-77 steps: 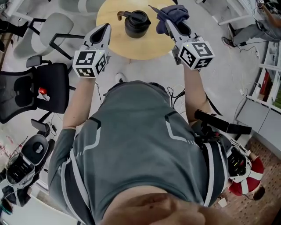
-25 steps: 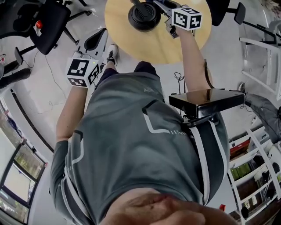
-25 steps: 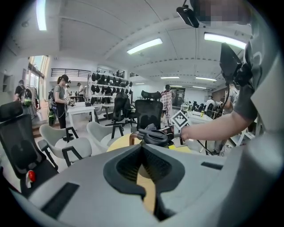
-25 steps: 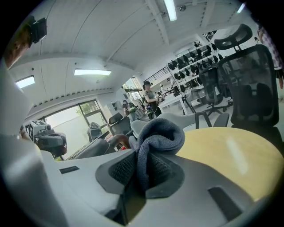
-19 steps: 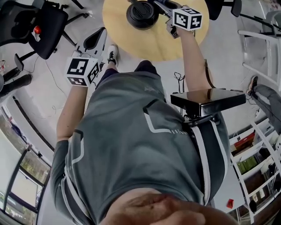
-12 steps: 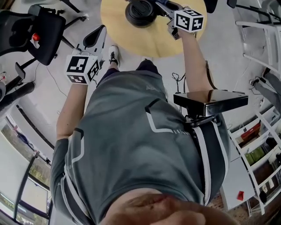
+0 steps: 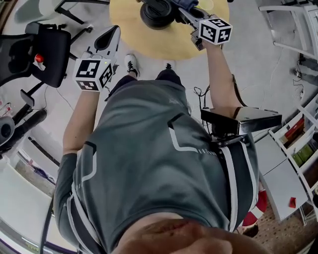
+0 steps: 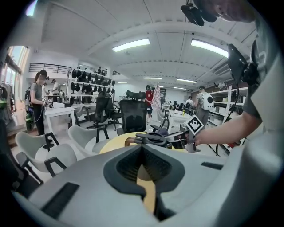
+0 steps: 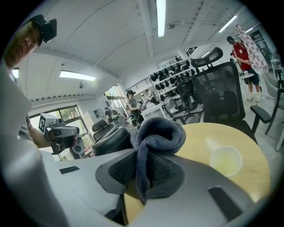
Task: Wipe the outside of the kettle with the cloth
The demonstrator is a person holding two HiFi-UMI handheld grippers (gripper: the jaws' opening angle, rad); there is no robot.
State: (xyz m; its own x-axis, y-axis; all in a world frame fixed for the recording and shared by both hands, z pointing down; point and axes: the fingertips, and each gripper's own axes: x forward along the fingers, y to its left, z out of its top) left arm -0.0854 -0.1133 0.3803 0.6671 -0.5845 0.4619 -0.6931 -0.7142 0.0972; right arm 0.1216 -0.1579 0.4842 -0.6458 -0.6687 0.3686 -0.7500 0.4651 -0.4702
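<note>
The black kettle [image 7: 157, 11] stands on the round yellow table [image 7: 198, 47] at the top of the head view. My right gripper [image 7: 185, 12] is just right of it, shut on a dark blue-grey cloth [image 7: 184, 3]. In the right gripper view the cloth [image 9: 157, 133] bulges up between the jaws, and the kettle [image 9: 112, 140] sits close on its left; whether they touch cannot be told. My left gripper [image 7: 110, 34] hangs over the floor off the table's left edge, jaws together and empty. From it the kettle [image 8: 151, 138] shows ahead, with its brown handle to the left.
A black office chair [image 7: 42, 49] stands at the left on the floor. White shelving [image 7: 293, 144] runs along the right. Pale chairs [image 8: 53, 150] and more black chairs surround the table. People stand at the back of the room [image 8: 37, 104].
Since three seconds ago the right gripper has carried the cloth up beside the kettle, and the left gripper has dropped back off the table. The head view has turned.
</note>
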